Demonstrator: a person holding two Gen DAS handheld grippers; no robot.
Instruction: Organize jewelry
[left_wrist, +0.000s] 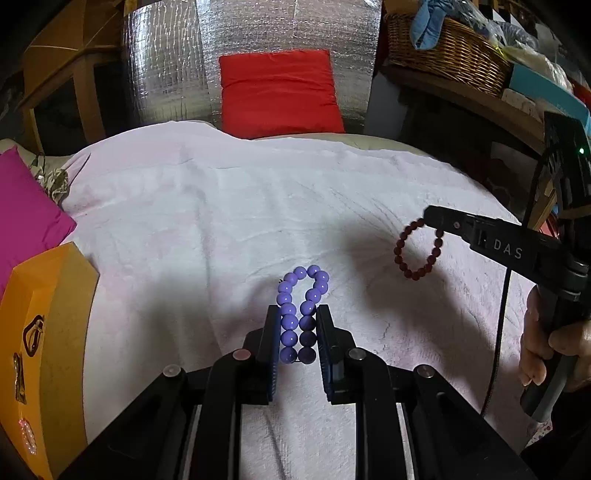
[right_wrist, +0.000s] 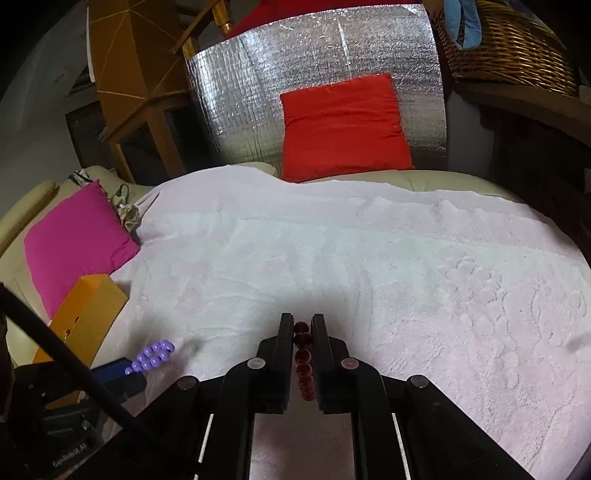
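White letters "DAS" stand on the black finger of the right gripper; pale lettering "GenRobot.AI" stands on the left gripper body, partly dim in the right wrist view.

Two bead bracelets: one purple bracelet, one dark red bracelet. Two grippers: left gripper, right gripper. Two cushions: one red cushion, one pink cushion. One orange box. One wicker basket. One white towel.
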